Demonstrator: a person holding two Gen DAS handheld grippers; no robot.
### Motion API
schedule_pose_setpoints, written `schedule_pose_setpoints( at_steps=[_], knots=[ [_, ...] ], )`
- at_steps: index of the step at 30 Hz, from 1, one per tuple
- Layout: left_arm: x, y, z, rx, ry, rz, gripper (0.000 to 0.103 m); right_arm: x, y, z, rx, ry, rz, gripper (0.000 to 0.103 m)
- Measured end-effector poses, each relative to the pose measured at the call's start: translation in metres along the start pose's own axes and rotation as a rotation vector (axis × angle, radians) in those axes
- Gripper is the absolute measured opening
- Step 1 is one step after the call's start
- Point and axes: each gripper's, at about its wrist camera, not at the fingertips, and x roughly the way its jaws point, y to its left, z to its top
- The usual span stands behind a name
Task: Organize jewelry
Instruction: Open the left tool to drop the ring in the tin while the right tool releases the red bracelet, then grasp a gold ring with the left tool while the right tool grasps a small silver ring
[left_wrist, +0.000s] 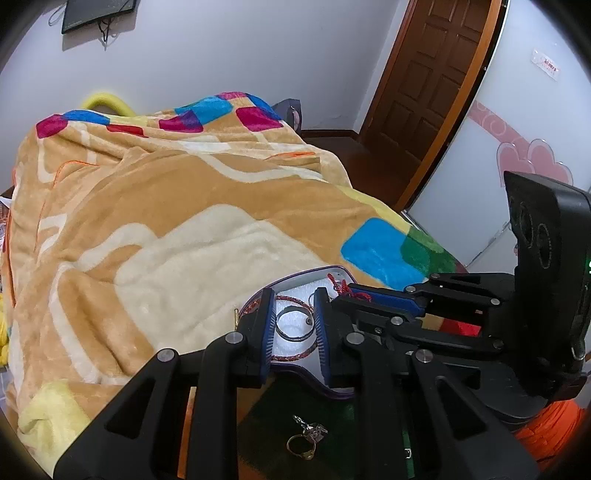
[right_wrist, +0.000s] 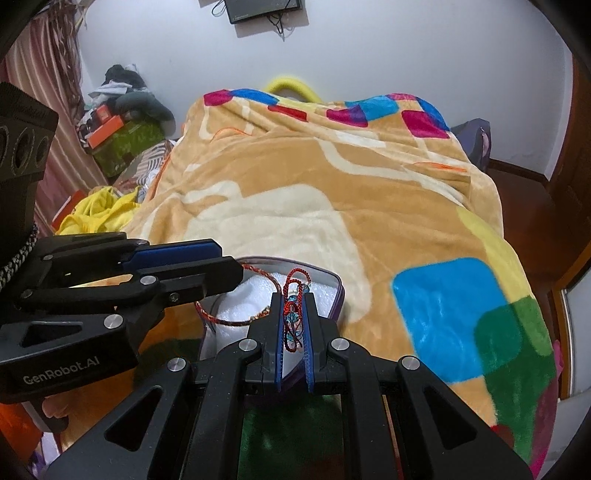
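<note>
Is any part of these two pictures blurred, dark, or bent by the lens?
Left wrist view: door frame bows from fisheye; ring lies in shadow under the left gripper. Right wrist view: blanket looks soft; red bracelet stays sharp.

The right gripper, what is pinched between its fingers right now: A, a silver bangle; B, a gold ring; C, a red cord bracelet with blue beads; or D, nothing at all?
C: in the right wrist view the right gripper has its fingers closed on the red cord bracelet, blue beads showing between the pads, above the white-lined box.
</note>
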Motion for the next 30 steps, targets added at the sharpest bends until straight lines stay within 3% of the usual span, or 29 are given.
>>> schedule_pose_setpoints(
  at_steps=[9, 21, 26, 30],
  knots=[
    [-0.003, 0.000, -0.001, 0.001, 0.008, 0.001, 0.020, -0.001, 0.003, 0.000, -0.019, 0.016, -0.011, 0.010],
    [-0.049, -0.002, -0.003, 0.008, -0.074, 0.042, 0.035, -0.027, 0.012, 0.003, -0.030, -0.022, -0.032, 0.012],
    [-0.070, -0.010, -0.008, 0.029, -0.099, 0.066, 0.036, -0.046, 0.018, 0.001, -0.030, -0.062, -0.047, 0.029],
    [-0.086, -0.015, -0.015, 0.040, -0.117, 0.081, 0.040, -0.062, 0.025, -0.003, -0.040, -0.093, -0.068, 0.032]
  ],
)
